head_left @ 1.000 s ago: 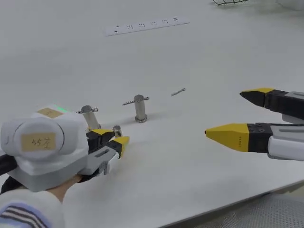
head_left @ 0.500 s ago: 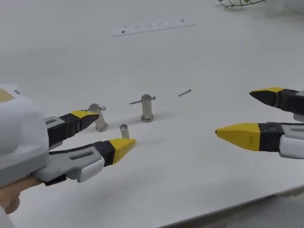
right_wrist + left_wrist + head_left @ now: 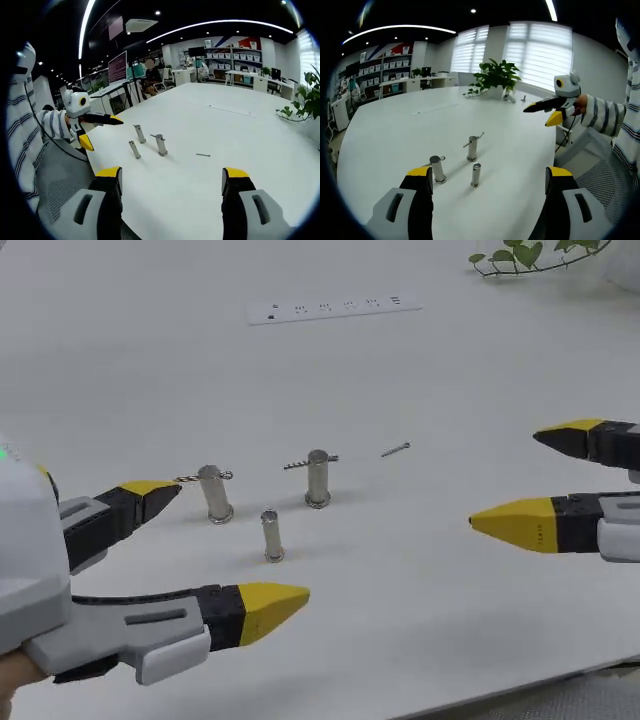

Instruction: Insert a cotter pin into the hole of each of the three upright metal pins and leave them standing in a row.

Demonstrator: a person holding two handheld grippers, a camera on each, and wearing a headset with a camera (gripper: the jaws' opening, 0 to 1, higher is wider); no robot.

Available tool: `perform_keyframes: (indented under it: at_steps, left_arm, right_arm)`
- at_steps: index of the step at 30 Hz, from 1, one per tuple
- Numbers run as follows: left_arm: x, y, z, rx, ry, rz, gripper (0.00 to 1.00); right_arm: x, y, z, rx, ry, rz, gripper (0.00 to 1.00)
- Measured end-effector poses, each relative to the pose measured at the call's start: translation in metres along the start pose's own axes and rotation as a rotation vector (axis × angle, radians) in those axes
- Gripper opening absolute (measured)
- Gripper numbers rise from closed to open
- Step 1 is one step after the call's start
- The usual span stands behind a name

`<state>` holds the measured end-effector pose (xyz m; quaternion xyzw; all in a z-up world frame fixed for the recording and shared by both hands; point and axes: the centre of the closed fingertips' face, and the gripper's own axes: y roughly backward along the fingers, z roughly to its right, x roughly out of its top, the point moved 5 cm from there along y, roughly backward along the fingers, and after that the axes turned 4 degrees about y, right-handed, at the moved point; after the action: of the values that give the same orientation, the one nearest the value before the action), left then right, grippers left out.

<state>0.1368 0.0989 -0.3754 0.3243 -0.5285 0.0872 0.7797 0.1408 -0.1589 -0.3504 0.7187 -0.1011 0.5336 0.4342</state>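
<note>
Three short upright silver metal pins stand clustered mid-table, a thin loose cotter pin lying nearby; open white tabletop lies all around.

Nothing legible — power strip markings too small.

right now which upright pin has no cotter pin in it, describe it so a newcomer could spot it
On the white table, nearer the person than the power strip, three metal pins stand in a cluster. Take the pin closest to the person. Its top is bare, while the left neighbour and the right neighbour each hold a cotter pin.
</note>
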Motion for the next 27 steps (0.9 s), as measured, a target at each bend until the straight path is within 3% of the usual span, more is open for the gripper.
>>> perform_keyframes:
  at_steps: [4,8,11,21,24,27]
  left_arm:
    - [-0.004,0.001,-0.004,0.015,0.000,-0.009,0.99]
    - [-0.003,0.003,-0.002,-0.004,0.015,0.037,0.99]
    - [-0.003,0.004,-0.002,-0.001,0.018,0.041,0.99]
    - [-0.012,0.008,0.000,0.005,0.054,0.042,0.99]
    - [-0.015,0.010,-0.001,0.014,0.057,0.030,0.99]
    - [-0.015,0.012,-0.001,0.019,0.063,0.045,0.99]
  right_arm:
    - [0.001,-0.005,0.010,0.003,0.015,-0.062,0.75]
    - [0.007,-0.010,0.020,0.024,0.096,-0.109,0.74]
    - [0.011,-0.016,0.026,0.037,0.153,-0.136,0.73]
    - [0.019,-0.047,0.043,0.135,0.300,-0.282,0.64]
    - [0.019,-0.054,0.046,0.159,0.329,-0.328,0.59]
    - [0.018,-0.064,0.050,0.193,0.381,-0.379,0.53]
